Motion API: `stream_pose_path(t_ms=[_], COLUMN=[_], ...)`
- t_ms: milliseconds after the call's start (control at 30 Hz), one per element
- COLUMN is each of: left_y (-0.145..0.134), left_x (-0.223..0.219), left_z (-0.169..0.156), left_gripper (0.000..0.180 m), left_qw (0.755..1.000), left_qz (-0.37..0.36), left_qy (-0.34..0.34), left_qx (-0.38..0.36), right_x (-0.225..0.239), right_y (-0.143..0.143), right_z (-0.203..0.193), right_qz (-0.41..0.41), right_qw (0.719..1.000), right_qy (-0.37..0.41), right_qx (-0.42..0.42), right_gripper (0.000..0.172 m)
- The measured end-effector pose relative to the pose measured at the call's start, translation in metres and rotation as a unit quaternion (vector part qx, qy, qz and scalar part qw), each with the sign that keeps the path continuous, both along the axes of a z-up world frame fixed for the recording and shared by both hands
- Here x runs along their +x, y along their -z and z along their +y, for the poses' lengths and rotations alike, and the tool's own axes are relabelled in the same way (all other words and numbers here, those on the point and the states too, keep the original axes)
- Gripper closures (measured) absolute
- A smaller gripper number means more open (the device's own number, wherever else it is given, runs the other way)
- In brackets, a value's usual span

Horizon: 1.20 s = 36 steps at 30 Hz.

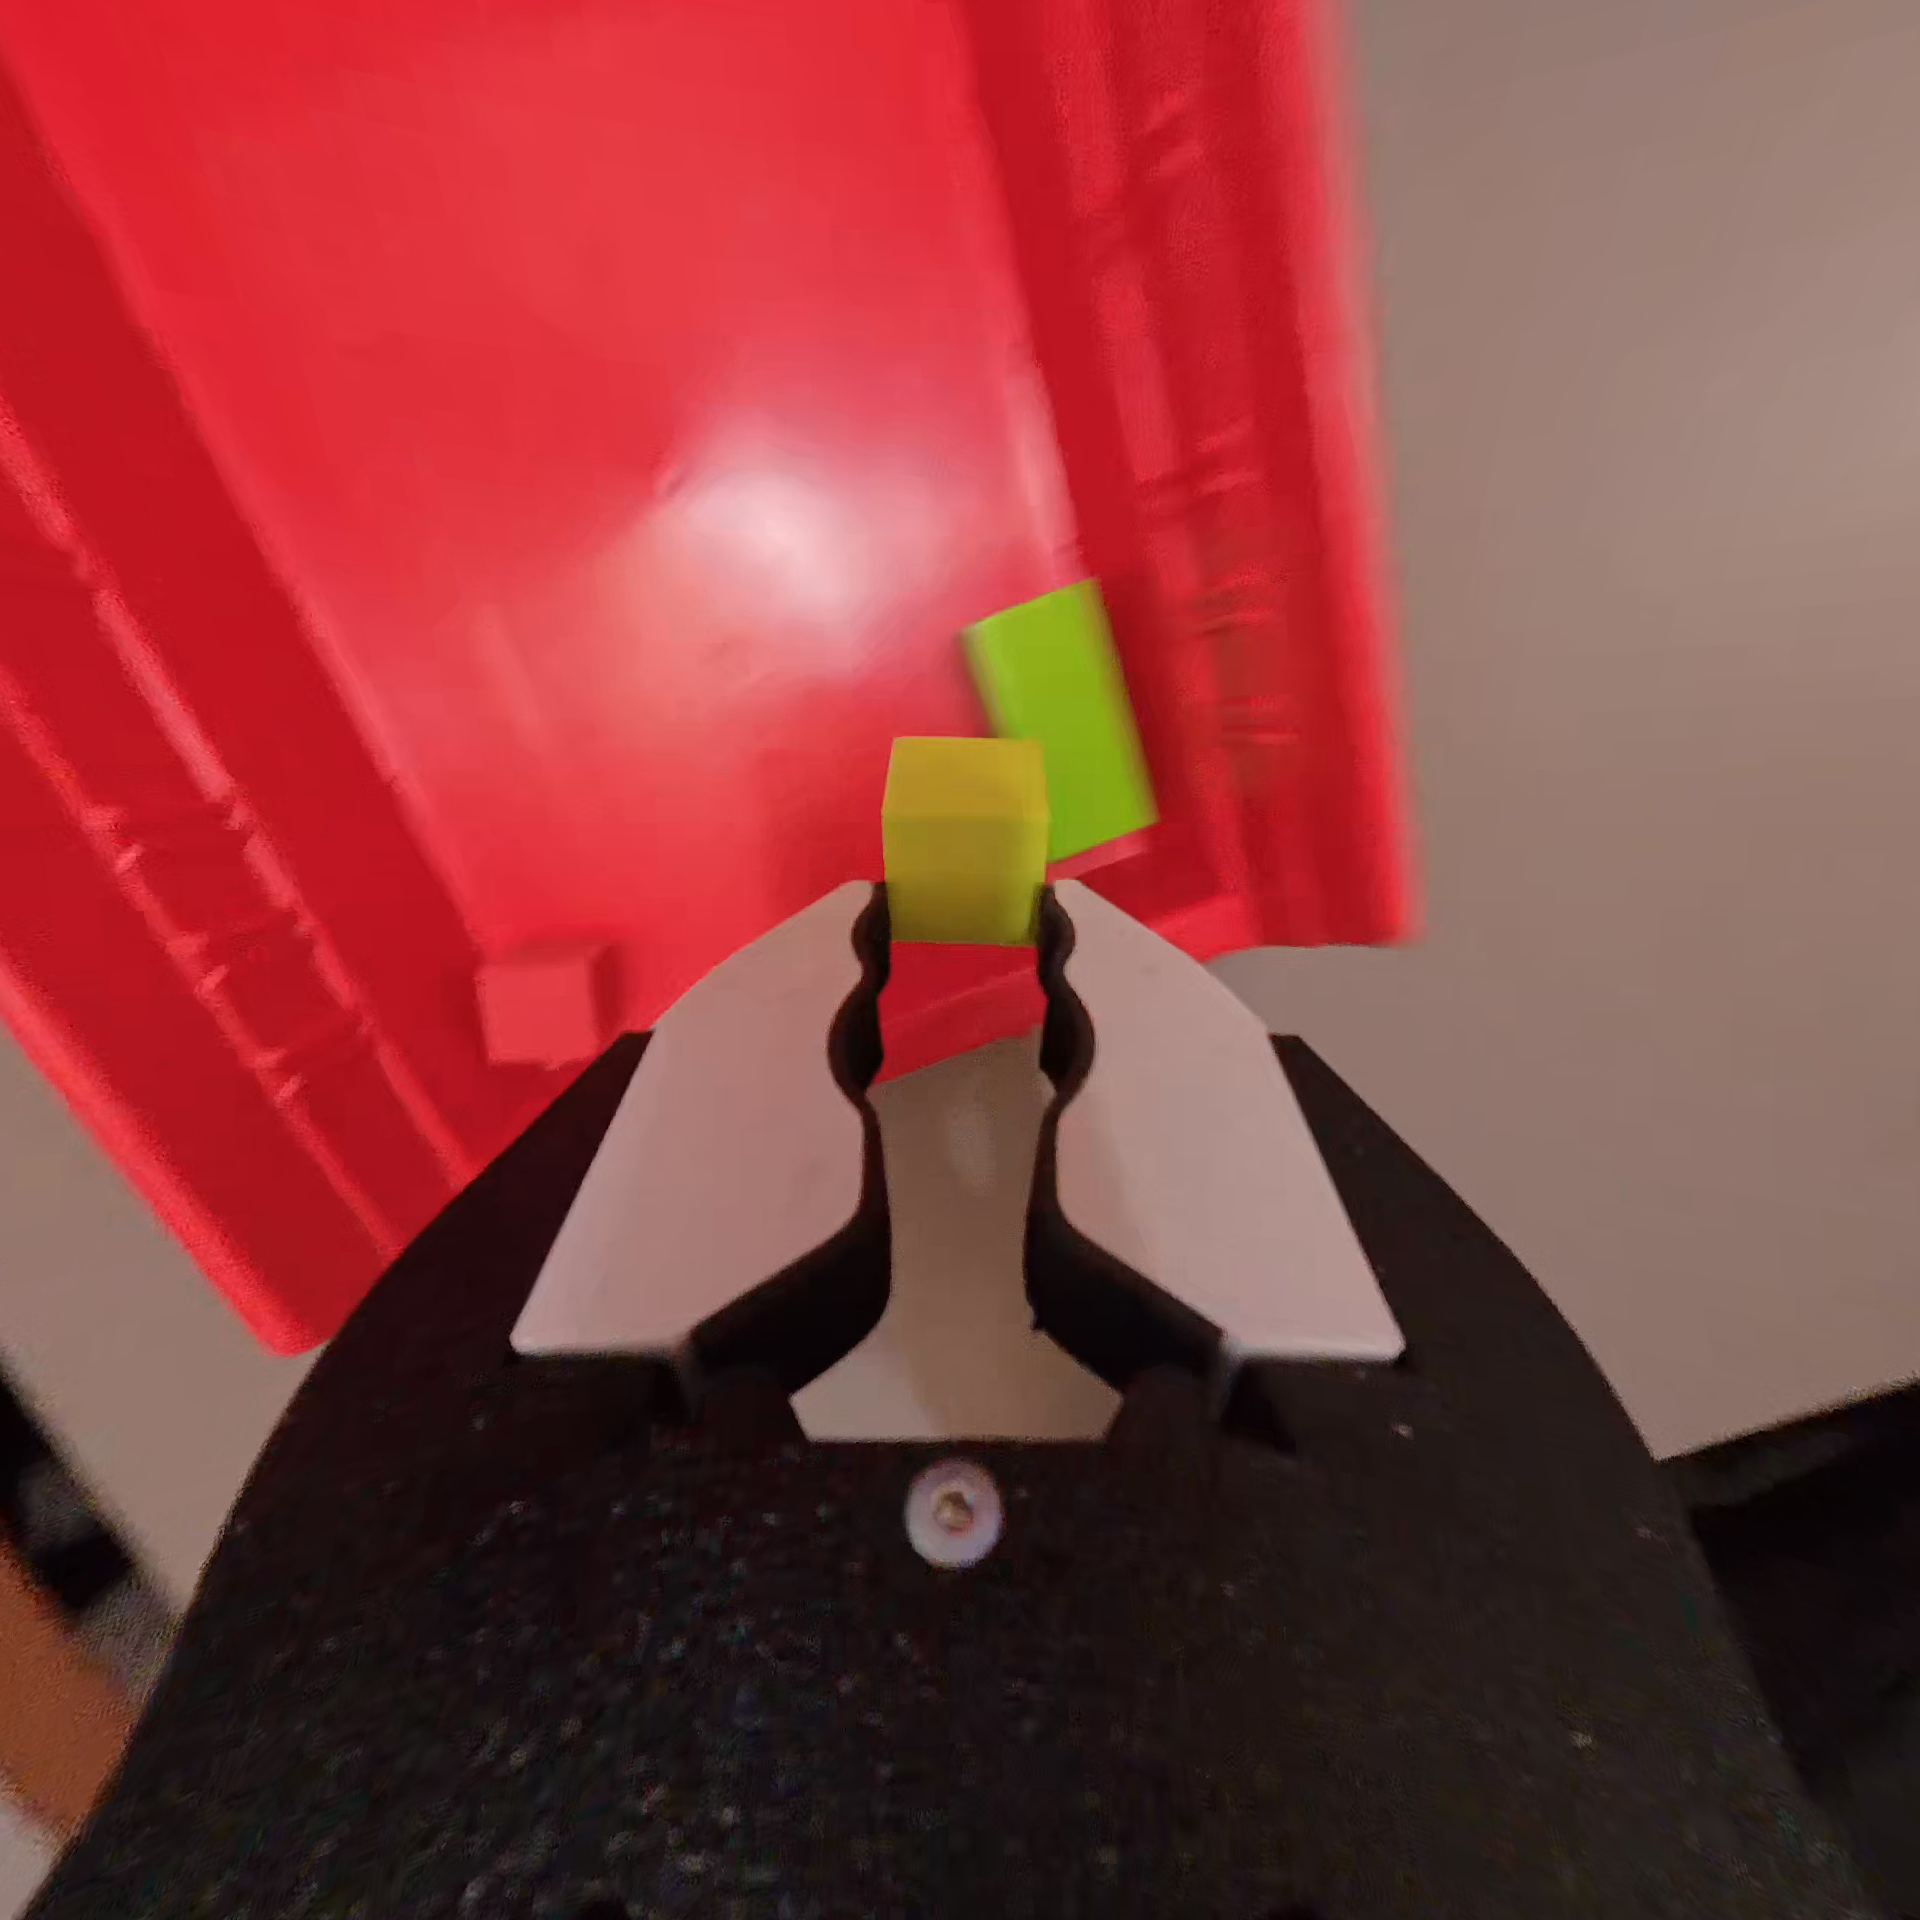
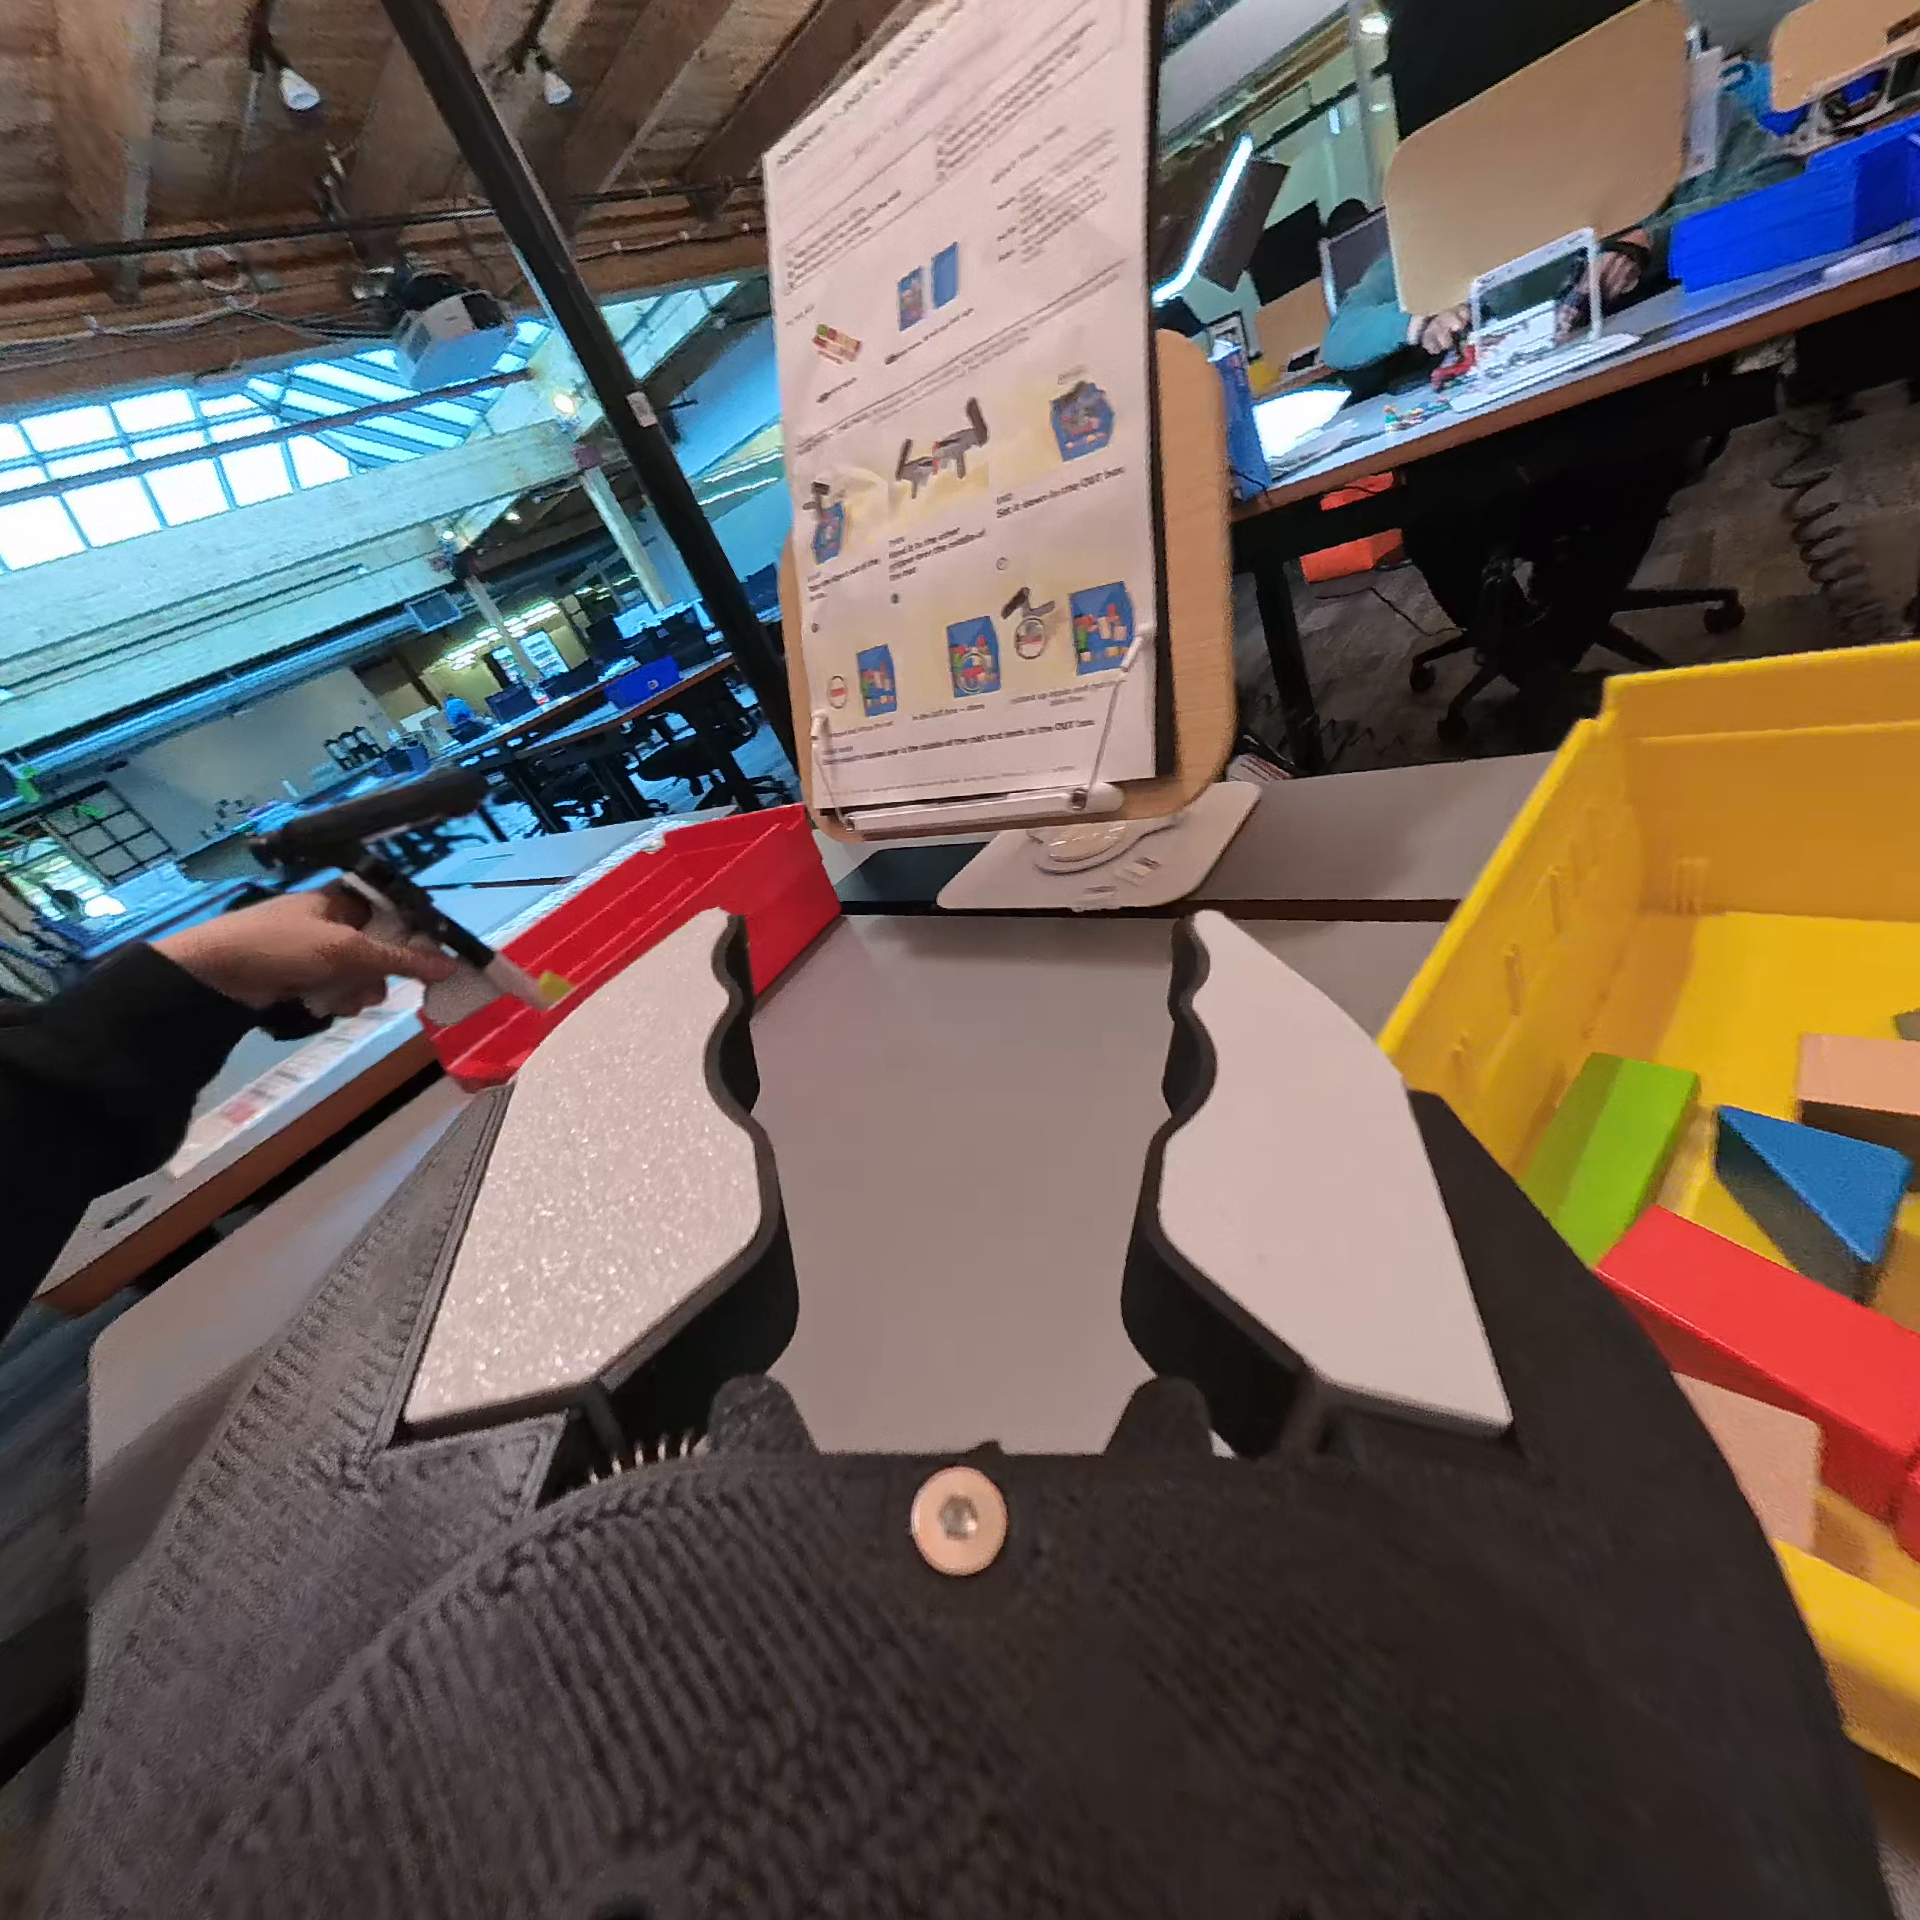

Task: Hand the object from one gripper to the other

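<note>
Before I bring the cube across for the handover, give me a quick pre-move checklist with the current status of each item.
1. Left gripper closed on the yellow-green cube, both fingertips against its sides: ok.
2. Grip depth: only the cube's lower part sits between the tips: not ok, shallow.
3. Cube clear of the red bin floor: cannot tell.
4. Right gripper wide open with nothing between its fingers: ok.
5. Grey table ahead of the right gripper free of clutter: ok.
6. Yellow bin close on the right: ok, keep clear.
</note>
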<state>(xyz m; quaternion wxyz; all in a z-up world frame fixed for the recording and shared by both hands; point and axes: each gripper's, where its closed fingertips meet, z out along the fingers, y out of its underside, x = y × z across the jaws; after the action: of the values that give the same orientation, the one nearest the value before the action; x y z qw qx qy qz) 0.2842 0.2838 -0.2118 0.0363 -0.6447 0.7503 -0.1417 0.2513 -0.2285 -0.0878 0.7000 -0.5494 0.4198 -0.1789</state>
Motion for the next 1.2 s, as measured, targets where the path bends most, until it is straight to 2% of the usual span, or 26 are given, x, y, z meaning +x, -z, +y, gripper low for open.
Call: stream_pose_path(t_ms=[67, 167, 333, 467, 667, 733, 900, 1100, 1200], left_y=[-0.034, -0.084, -0.142, -0.155, -0.156, -0.153, -0.146, -0.141, -0.137], left_x=[0.001, -0.01, -0.057, -0.098, -0.136, -0.143, -0.15, -0.148, -0.135], left_z=[-0.033, -0.087, -0.191, -0.264, -0.326, -0.336, -0.349, -0.352, -0.35], left_gripper=[0.155, 0.155, 0.154, 0.154, 0.155, 0.155, 0.155, 0.155, 0.151], left_qw=[0.994, 0.964, 0.874, 0.796, 0.736, 0.724, 0.72, 0.727, 0.745], left_qz=[-0.073, -0.173, -0.29, -0.326, -0.311, -0.308, -0.296, -0.287, -0.311], left_qy=[0.051, 0.137, 0.297, 0.418, 0.501, 0.521, 0.536, 0.524, 0.496], left_qx=[-0.068, -0.146, -0.254, -0.293, -0.331, -0.33, -0.327, -0.338, -0.319], right_x=[-0.004, -0.017, -0.042, -0.069, -0.104, -0.106, -0.112, -0.112, -0.101], right_y=[-0.005, -0.017, -0.027, -0.027, -0.035, -0.036, -0.041, -0.036, -0.034], right_z=[0.012, 0.041, 0.098, 0.139, 0.165, 0.165, 0.163, 0.167, 0.161], right_qz=[-0.009, -0.032, -0.037, -0.04, -0.08, -0.09, -0.114, -0.116, -0.119], right_qw=[1.0, 0.995, 0.977, 0.953, 0.92, 0.92, 0.914, 0.914, 0.927], right_qy=[-0.025, -0.089, -0.201, -0.295, -0.38, -0.38, -0.389, -0.39, -0.356], right_qx=[0.007, 0.027, 0.058, 0.061, 0.041, 0.032, 0.031, 0.015, -0.005], right_gripper=[0.094, 0.095, 0.093, 0.083, 0.118, 0.122, 0.133, 0.144, 0.144])
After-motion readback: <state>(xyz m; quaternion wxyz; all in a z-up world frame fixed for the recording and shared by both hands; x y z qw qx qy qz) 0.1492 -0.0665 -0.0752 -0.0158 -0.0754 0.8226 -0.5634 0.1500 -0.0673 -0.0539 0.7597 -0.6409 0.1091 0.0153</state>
